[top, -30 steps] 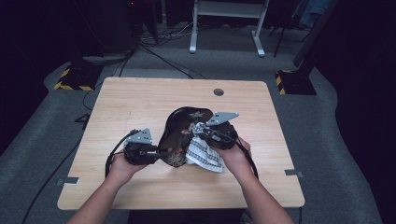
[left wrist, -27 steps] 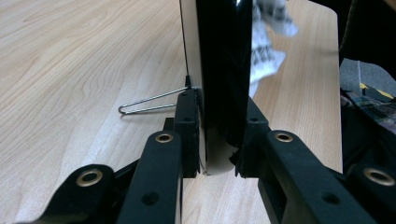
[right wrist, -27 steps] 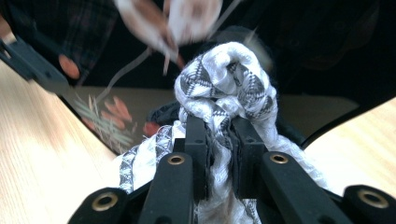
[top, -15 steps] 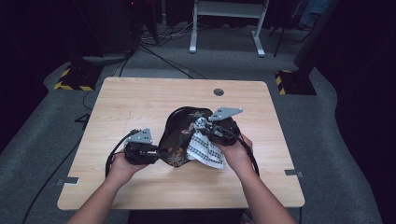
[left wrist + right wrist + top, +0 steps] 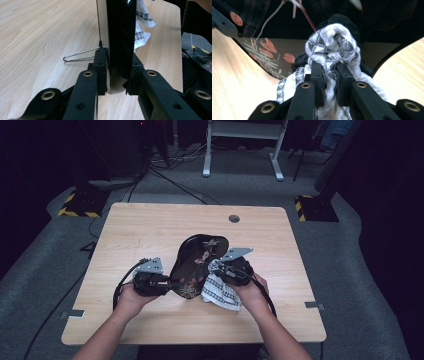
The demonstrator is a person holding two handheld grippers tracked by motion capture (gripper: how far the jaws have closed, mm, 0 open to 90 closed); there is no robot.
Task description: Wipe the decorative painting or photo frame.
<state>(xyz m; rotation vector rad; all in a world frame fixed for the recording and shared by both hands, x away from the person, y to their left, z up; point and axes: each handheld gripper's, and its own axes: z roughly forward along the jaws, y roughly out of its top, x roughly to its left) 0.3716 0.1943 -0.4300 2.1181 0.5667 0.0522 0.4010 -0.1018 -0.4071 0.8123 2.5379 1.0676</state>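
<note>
Standing tilted on the middle of the table, a glossy black lacquered tray [image 5: 195, 265] with painted red flowers and green leaves is being wiped; its long body runs from about seven o'clock up toward one o'clock in the high view. The left gripper [image 5: 167, 284] has its jaws closed tight on the tray's lower rim at about nine o'clock from the tray's centre, and the left gripper view shows the thin black edge [image 5: 120, 45] pinched between the two pads, apparently to prop the tray up and keep it from sliding under the wiping pressure. A thin bent wire stand [image 5: 81, 53] reaches from the tray's back down onto the wood. The right gripper [image 5: 225, 270] sits at about three o'clock from the tray, jaws nearly closed on a bunched white cloth with a black geometric pattern [image 5: 220, 292]; the right gripper view shows the wad [image 5: 332, 50] bulging past the pads and pressed against the tray's painted face [image 5: 269, 50], which suits rubbing the surface. The loose end of the cloth trails onto the light wooden table [image 5: 150, 230] at about five o'clock from the tray. Around the table lies grey carpet [image 5: 360, 270], with a white metal frame [image 5: 245, 150] at twelve o'clock.
</note>
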